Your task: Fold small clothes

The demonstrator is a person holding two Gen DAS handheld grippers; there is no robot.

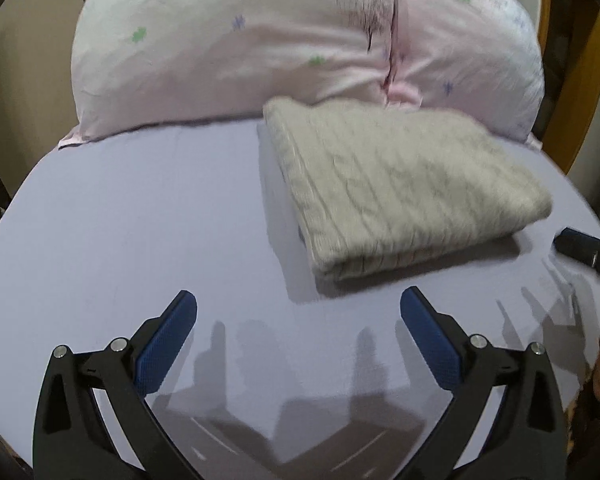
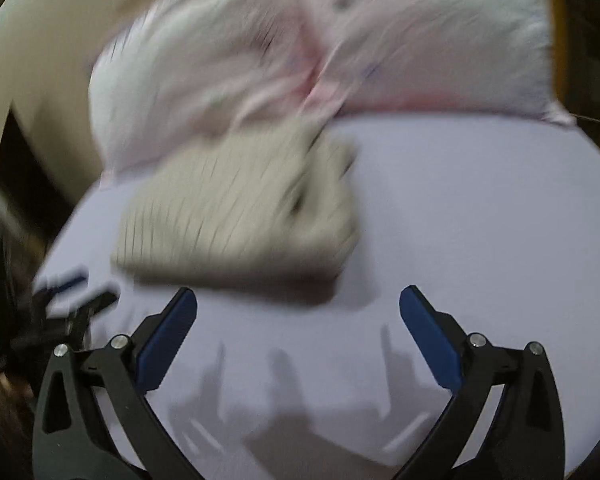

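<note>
A folded beige cable-knit sweater (image 1: 400,188) lies on the lilac bed sheet (image 1: 140,220), just in front of the pillows. My left gripper (image 1: 298,308) is open and empty, hovering over the sheet a little short of the sweater's near edge. In the blurred right wrist view the same sweater (image 2: 240,208) lies ahead and to the left. My right gripper (image 2: 298,308) is open and empty, just short of it. The right gripper's black tip (image 1: 588,248) shows at the right edge of the left wrist view, and the left gripper (image 2: 60,300) shows at the left edge of the right wrist view.
Two pale pink pillows (image 1: 240,48) with small flower prints lean against the head of the bed behind the sweater. A wooden bed frame (image 1: 580,120) rises at the right. A cream wall (image 2: 40,60) lies to the left. The sheet (image 2: 480,220) spreads around the sweater.
</note>
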